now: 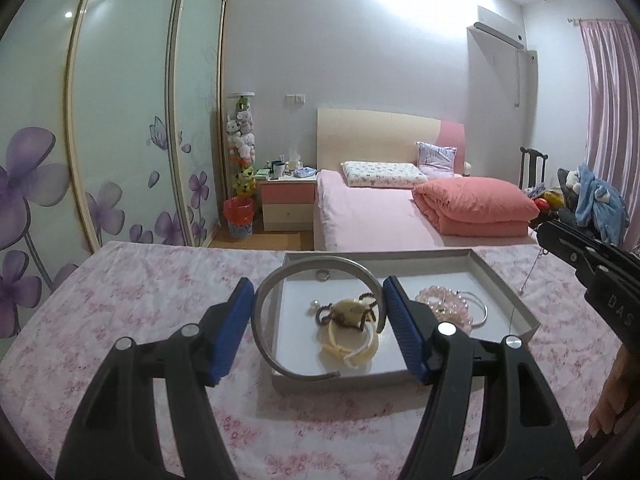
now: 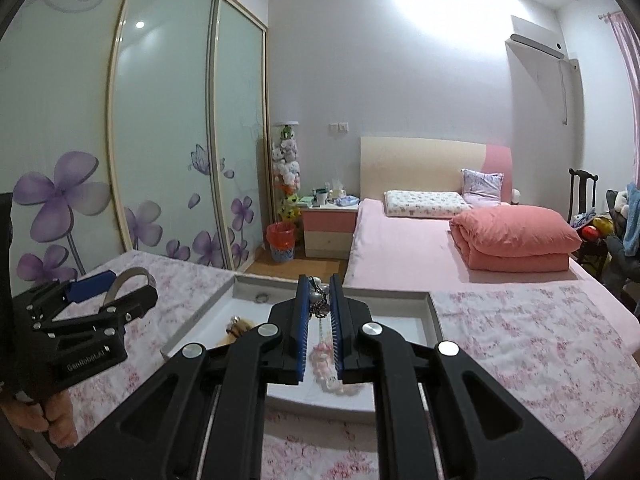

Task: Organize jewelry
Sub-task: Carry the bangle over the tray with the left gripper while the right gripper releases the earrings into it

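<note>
Two tongs up over my floral-cloth bench (image 1: 160,300) | left tongs (image 1: 320,312) clamp the silver bangle (image 1: 264,300) across its width, above the grey tray (image 1: 516,312) | right tongs (image 2: 320,320) pinched on a beaded chain (image 2: 320,304) dangling over the tray's pink bead bracelet (image 1: 444,304).

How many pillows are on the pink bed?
2: a flat patterned pillow by the headboard, and a purple pillow propped up behind it. More may hide behind the folded quilt.
</note>
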{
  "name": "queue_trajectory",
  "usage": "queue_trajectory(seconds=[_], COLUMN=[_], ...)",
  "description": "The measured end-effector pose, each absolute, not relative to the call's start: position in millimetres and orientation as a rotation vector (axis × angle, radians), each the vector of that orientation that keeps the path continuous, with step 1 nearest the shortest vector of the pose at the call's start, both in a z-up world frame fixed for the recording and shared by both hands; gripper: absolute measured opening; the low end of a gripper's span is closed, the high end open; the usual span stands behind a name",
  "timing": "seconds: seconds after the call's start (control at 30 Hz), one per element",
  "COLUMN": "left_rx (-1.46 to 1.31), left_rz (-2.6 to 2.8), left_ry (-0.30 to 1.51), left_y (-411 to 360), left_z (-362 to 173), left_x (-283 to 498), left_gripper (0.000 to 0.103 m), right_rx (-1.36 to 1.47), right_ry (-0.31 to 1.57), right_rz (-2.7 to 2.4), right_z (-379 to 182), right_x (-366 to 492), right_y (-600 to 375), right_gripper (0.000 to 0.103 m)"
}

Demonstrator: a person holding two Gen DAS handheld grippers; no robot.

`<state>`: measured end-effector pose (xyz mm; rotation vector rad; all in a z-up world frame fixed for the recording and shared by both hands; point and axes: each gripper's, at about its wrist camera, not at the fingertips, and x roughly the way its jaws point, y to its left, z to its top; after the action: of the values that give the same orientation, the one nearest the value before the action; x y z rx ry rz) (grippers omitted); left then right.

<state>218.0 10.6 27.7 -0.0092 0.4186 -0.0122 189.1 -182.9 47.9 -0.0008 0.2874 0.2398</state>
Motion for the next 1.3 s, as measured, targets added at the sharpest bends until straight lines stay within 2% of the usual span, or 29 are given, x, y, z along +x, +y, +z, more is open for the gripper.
queue_trajectory(seconds=[0.8,1.3], left_rx=[0.033,0.047], left_rz=[-0.018,-0.027], left_ry=[0.377,0.389], left_y=[-5.8,-22.1], left_z=[21.0,12.9], left_x=[256.3,286.1], left_gripper=[0.065,0.065], right_rx=[0.042,0.105], right_ry=[0.207,0.280], right_rz=[0.195,0.217], right_z=[41.2,15.8], right_x=[221.6,256.7], right_y=[-185.1,-184.7], right_gripper=[0.011,0.011])
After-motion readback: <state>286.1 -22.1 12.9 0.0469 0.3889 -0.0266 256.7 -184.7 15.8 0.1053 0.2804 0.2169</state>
